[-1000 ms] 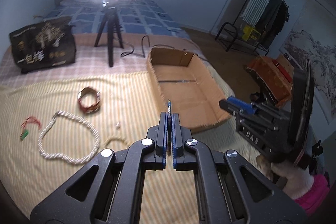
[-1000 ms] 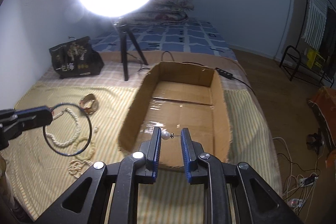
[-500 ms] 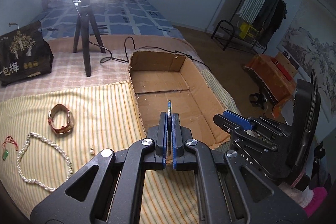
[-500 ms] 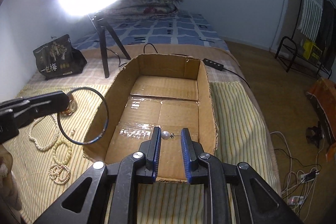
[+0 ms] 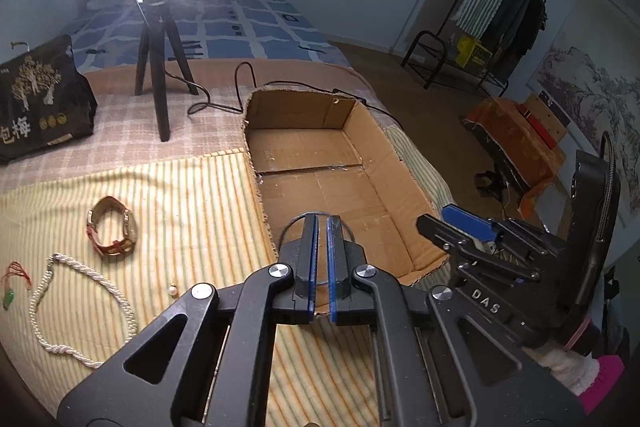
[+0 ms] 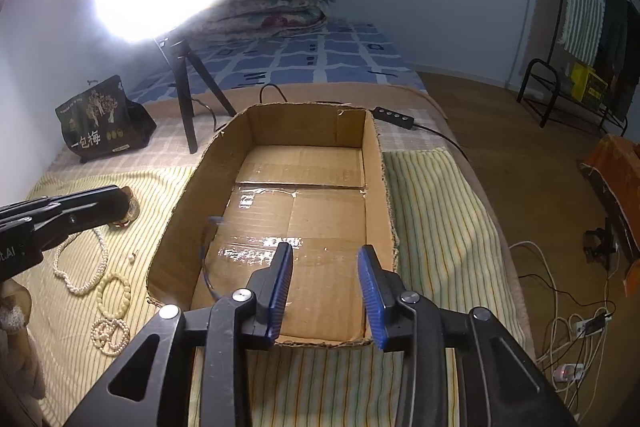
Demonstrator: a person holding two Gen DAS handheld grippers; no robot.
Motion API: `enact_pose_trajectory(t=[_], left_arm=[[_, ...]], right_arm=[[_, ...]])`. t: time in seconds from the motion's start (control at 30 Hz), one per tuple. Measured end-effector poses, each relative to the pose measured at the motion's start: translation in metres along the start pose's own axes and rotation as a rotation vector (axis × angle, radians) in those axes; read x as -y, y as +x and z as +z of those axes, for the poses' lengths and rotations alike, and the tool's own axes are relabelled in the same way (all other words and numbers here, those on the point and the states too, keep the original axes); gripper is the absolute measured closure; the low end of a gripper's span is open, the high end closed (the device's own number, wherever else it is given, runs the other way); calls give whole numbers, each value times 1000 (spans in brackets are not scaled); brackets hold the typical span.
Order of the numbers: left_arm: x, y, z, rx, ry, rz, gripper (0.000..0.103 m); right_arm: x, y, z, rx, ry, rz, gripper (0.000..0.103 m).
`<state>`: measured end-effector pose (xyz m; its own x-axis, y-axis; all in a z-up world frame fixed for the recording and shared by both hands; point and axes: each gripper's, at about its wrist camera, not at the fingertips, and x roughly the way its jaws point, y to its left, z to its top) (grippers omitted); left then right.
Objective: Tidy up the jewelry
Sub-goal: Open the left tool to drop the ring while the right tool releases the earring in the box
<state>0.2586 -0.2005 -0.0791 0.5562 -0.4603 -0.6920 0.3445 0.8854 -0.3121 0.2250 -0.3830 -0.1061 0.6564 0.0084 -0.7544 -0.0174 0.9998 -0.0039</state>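
On the bed (image 6: 432,211), the cardboard box (image 6: 376,187) takes up the middle of the striped cover. The right gripper (image 6: 325,255) hangs over the box's near end, its jaws opening with nothing between them. The left gripper (image 5: 323,223) sits by the box's left wall, its pads drawn together and pinching nothing I can make out.

The pearl necklace (image 5: 80,307) and the watch (image 5: 112,231) lie on the cover left of the box. A thin dark hoop (image 6: 206,255) is blurred inside the box against its left wall, and a loose pearl (image 5: 173,291) lies near the necklace.

This looks like the release. It is best to keep both grippers above the box floor until the pieces settle, then lift straight up clear of the walls before reaching for the necklace.
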Motion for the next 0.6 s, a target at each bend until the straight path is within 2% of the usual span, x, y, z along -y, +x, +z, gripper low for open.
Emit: enact_pose_trajectory(t=[0.33, 0.53, 0.57, 0.6], left_arm=[[-7, -28, -4, 31, 19, 33, 102], [-21, -58, -8, 53, 40, 81, 102], [-24, -62, -9, 53, 42, 89, 101], [-30, -68, -11, 52, 42, 101, 94]], right_arm=[[-2, -20, -2, 15, 15, -4, 68], [-17, -40, -1, 46, 16, 17, 59], [-20, -42, 0, 47, 15, 24, 58], [-25, -45, -1, 50, 14, 33, 56]])
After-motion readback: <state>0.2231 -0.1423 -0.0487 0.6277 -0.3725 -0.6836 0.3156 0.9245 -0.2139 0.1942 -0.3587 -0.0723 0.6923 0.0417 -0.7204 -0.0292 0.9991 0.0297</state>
